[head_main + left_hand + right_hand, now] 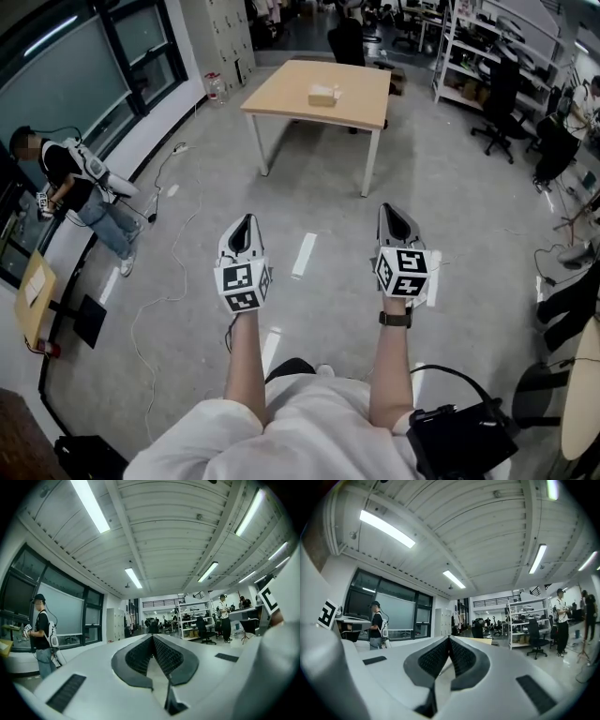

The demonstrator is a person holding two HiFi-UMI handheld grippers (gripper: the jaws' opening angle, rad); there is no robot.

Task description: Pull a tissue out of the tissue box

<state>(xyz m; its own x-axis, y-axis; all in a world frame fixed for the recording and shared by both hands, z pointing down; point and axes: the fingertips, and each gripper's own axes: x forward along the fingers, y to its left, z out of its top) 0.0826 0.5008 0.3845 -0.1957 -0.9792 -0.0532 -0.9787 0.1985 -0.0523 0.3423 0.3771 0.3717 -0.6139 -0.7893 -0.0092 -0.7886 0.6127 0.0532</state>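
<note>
Up close, the left gripper (pixel 247 222) and the right gripper (pixel 390 210) each have their jaws pressed together on nothing, black-and-white square markers on their cubes. Far ahead, what looks like the tissue box (pixel 324 95) sits on a wooden table (pixel 361 89).

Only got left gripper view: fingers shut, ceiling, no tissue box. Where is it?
Observer: Head view shows the tissue box on a wooden table across the floor, well ahead of both grippers.
Operator: Right gripper?
Observer: The right gripper has its fingers together, nothing between them.
Operator: Lined up with the table?
Observer: Roughly. The left gripper and the right one are held side by side over the floor, pointing toward it.
</note>
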